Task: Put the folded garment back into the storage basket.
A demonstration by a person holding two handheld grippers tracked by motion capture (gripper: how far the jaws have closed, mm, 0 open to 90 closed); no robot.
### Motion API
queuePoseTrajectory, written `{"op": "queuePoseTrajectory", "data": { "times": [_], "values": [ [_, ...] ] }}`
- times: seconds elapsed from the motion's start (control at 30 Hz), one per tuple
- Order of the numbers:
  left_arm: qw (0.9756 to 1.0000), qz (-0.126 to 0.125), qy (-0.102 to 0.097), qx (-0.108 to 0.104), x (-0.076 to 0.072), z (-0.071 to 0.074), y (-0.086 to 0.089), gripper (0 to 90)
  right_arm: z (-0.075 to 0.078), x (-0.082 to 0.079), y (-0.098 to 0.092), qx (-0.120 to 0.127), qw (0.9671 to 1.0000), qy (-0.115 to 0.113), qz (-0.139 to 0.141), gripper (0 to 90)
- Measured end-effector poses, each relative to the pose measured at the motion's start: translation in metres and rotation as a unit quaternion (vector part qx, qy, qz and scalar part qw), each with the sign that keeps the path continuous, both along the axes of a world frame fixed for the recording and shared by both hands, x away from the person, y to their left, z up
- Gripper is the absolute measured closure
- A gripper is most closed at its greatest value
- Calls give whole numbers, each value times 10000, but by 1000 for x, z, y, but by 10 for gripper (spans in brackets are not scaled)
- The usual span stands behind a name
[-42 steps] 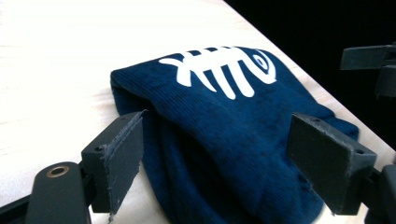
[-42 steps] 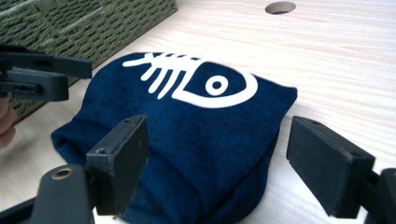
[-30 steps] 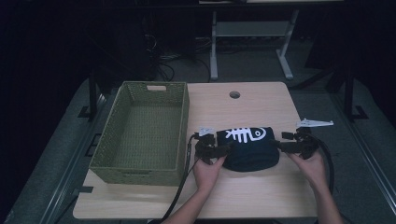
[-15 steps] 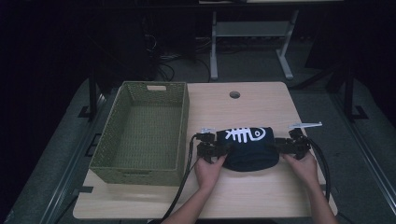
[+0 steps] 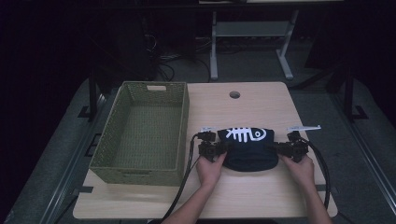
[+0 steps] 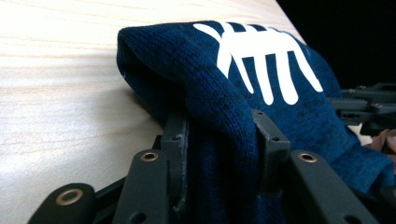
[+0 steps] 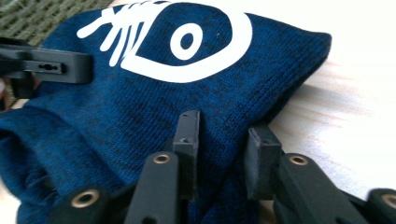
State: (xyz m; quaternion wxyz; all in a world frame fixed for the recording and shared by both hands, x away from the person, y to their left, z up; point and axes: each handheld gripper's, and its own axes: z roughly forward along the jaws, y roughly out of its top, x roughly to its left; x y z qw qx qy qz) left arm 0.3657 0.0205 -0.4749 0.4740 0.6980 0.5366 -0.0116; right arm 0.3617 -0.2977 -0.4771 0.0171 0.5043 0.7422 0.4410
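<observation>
Navy knit beanie point(image 5: 247, 149) with white fish-skeleton print, flat on desk point(image 5: 261, 196) right of centre, just beside the wicker basket point(image 5: 140, 135).

Near: left hand-held gripper point(image 5: 215, 150) pinching the beanie's left edge, knit bunched between the pads point(image 6: 217, 154). Right hand-held gripper point(image 5: 287, 148) pinching the right edge, fold of fabric squeezed between the pads point(image 7: 222, 149). Opposite-edge grips likely so the beanie lifts level, spread, without sagging or rolling. Probably headed for the basket, sitting empty and open-topped to the left.

Far: cable hole point(image 5: 234, 94) in desk top, metal frame legs on the floor beyond.

Versus a second ago: both sets of jaws stood spread at the beanie's ends, have just been closing, now clamped with fabric caught. Right hand closer in against the beanie. Beanie not shifted, still on the desk.
</observation>
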Motion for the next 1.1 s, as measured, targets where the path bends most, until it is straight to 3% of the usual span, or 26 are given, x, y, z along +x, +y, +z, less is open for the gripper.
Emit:
{"op": "queuePoseTrajectory", "data": {
  "times": [0.07, 0.1, 0.27, 0.43, 0.77, 1.1],
  "values": [
    [9995, 11, 135, -284, 1, 1, 1, 652, 1, -1, -1, 23, 10000, -30, 31, 717],
    [9995, -54, 96, -295, 1, 3, 0, 657, 1, -2, -3, 153, 9999, -10, -8, 725],
    [9994, -121, 62, -320, 1, 9, -3, 673, 5, -6, -6, 291, 9996, -45, -27, 730],
    [9991, -203, -87, -350, -1, 19, -5, 674, 19, -12, -13, 565, 9981, -238, -19, 731],
    [9980, -321, -383, -375, -3, 46, -4, 674, 39, -21, -15, 769, 9958, -491, -74, 733],
    [9970, -447, -503, -371, -5, 64, 2, 671, 52, -27, -12, 944, 9941, -522, -115, 734]
  ]
}}
